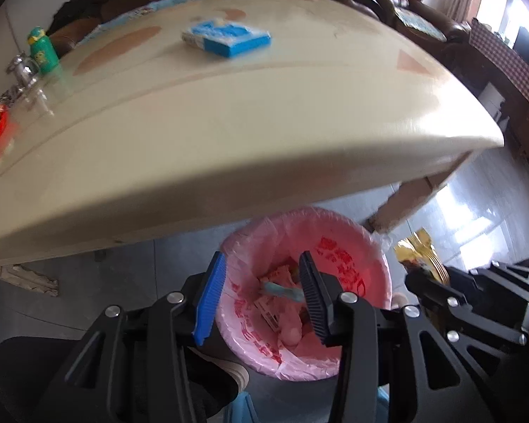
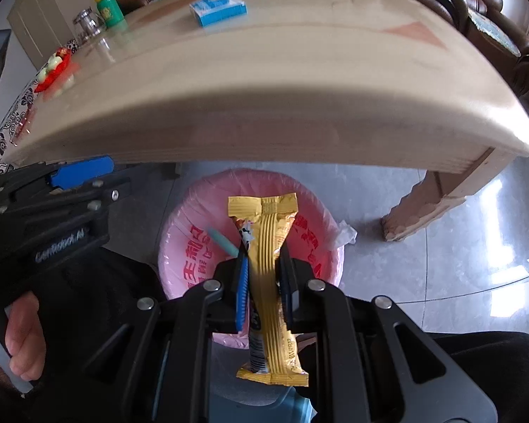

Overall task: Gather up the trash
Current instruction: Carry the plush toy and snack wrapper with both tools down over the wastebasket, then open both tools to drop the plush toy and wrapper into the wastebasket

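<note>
Pinching a gold wrapper (image 2: 273,282), right gripper (image 2: 262,282); left jaws apart.

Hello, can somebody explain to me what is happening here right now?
A person is collecting trash with a handheld gripper in each hand. The right gripper is shut on a yellow wrapper and holds it above the pink-lined bin on the floor by the table. The left gripper is open and empty over the same bin, which already holds some scraps. A small blue box lies on the table.
</note>
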